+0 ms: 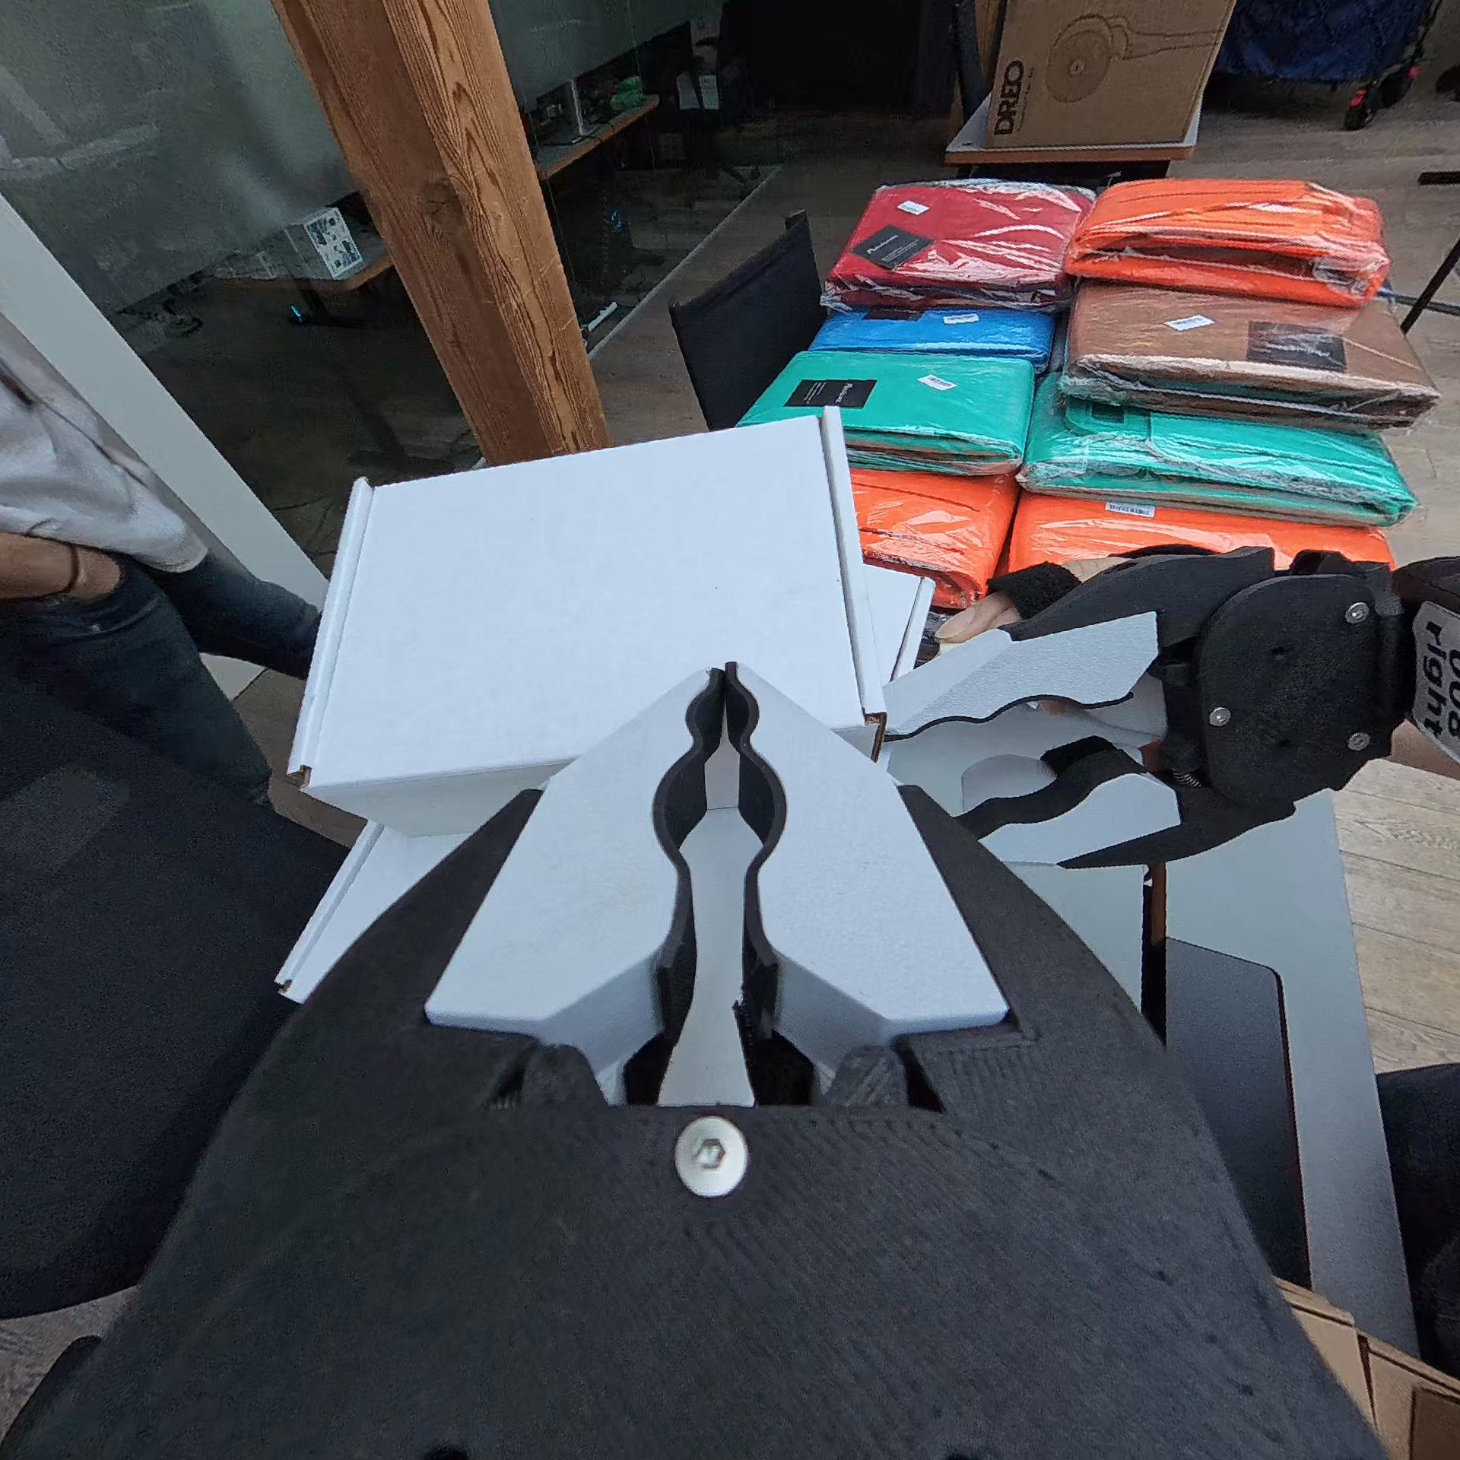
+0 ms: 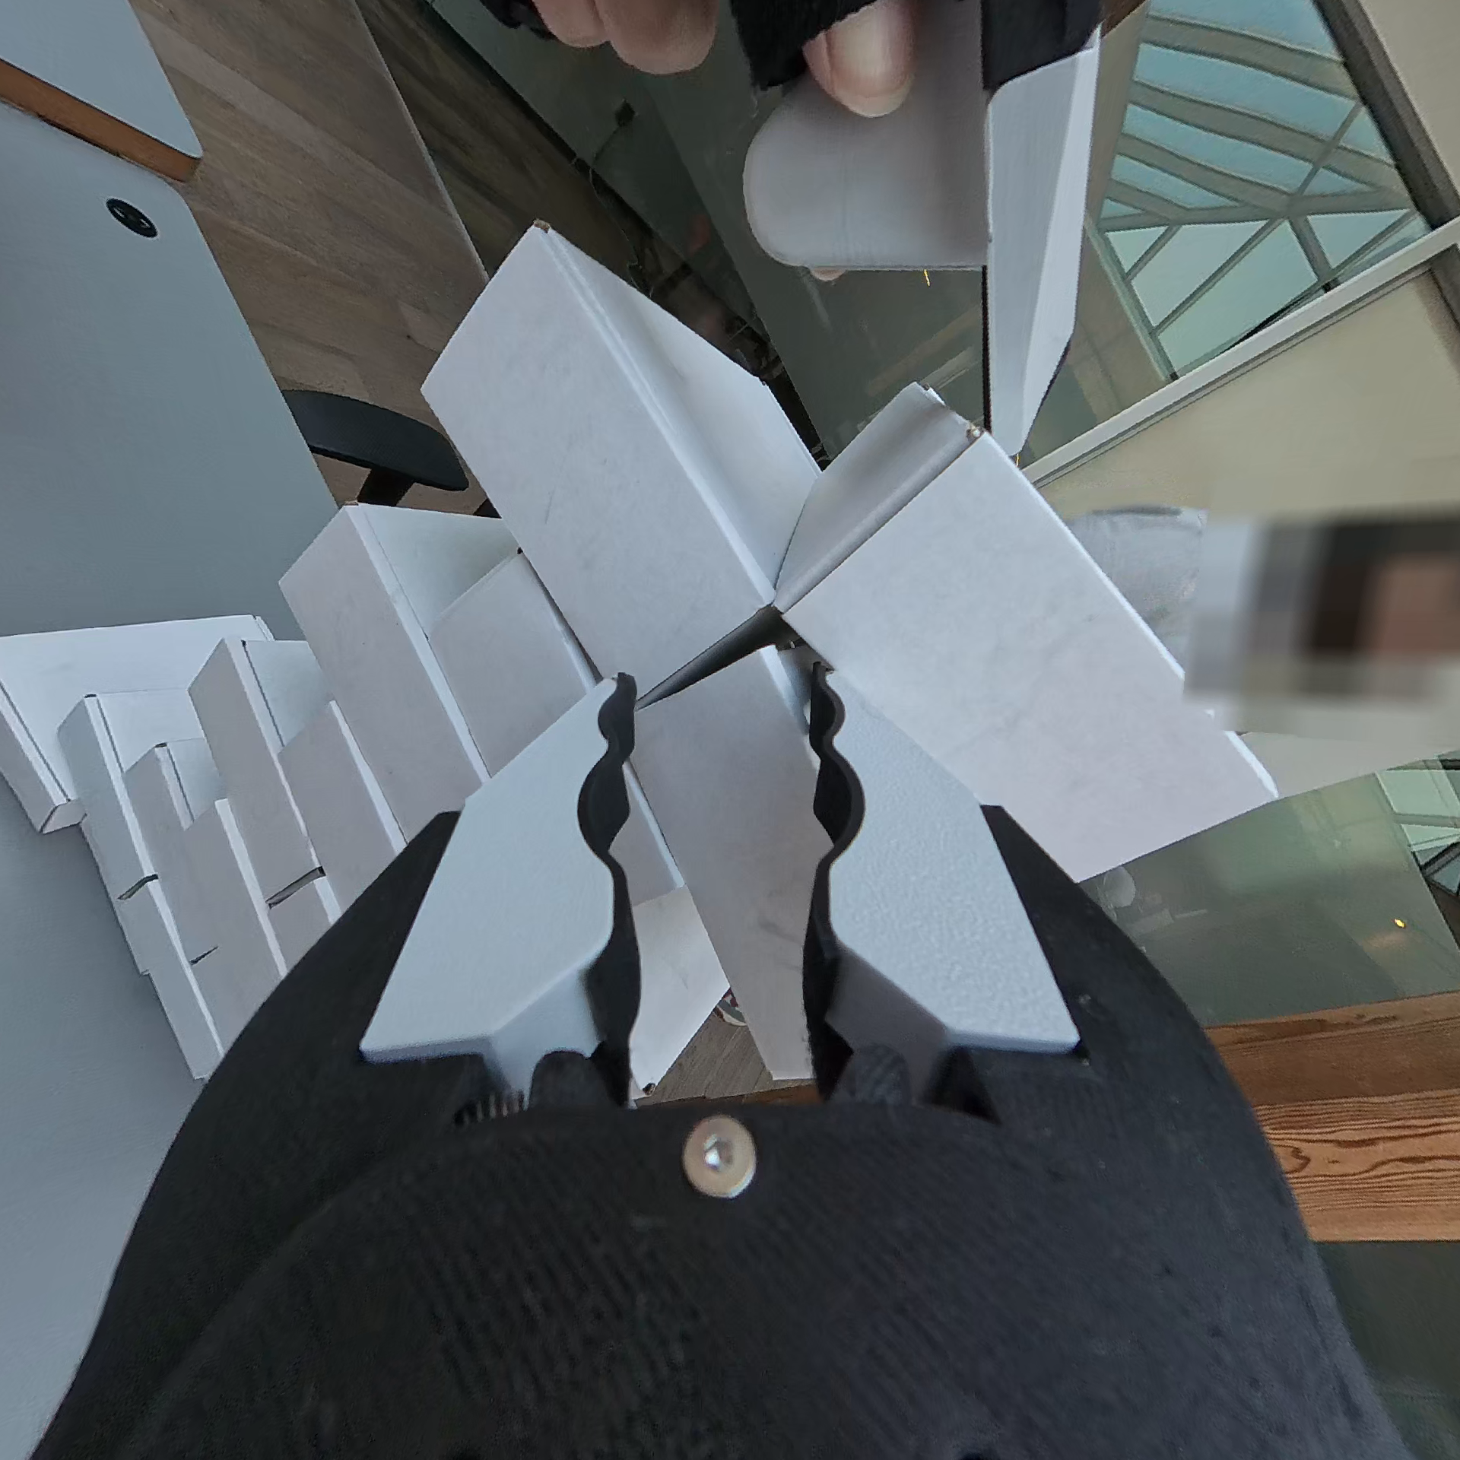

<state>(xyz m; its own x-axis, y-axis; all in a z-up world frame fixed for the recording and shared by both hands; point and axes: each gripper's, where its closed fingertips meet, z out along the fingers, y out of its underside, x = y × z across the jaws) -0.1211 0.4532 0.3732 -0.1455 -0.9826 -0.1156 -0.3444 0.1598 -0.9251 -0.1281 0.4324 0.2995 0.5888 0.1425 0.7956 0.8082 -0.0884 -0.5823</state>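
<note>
A white cardboard mailer box (image 1: 585,600) rests on flat white box blanks (image 1: 355,908). My left gripper (image 1: 727,671) is shut, with its tips over the box's near edge; I see nothing between them. My right gripper (image 1: 924,774) comes in from the right, open, at the box's right corner. In the right wrist view it (image 2: 723,683) straddles a white cardboard panel (image 2: 711,829), with the box faces (image 2: 616,458) just beyond. A gloved hand's fingers (image 2: 861,71) press a rounded white flap (image 2: 861,197). The left gripper does not clearly show in the right wrist view.
Wrapped folded cloth packs (image 1: 1106,395) in red, orange, blue, green and brown lie behind the box. A wooden post (image 1: 450,221), a standing person (image 1: 95,553), black chairs (image 1: 118,987) and a brown carton (image 1: 1098,71) are around. Flat box blanks (image 2: 197,790) lie on the grey table (image 2: 118,395). The gap from one gripper's tips to the other's is roughly 8 centimeters.
</note>
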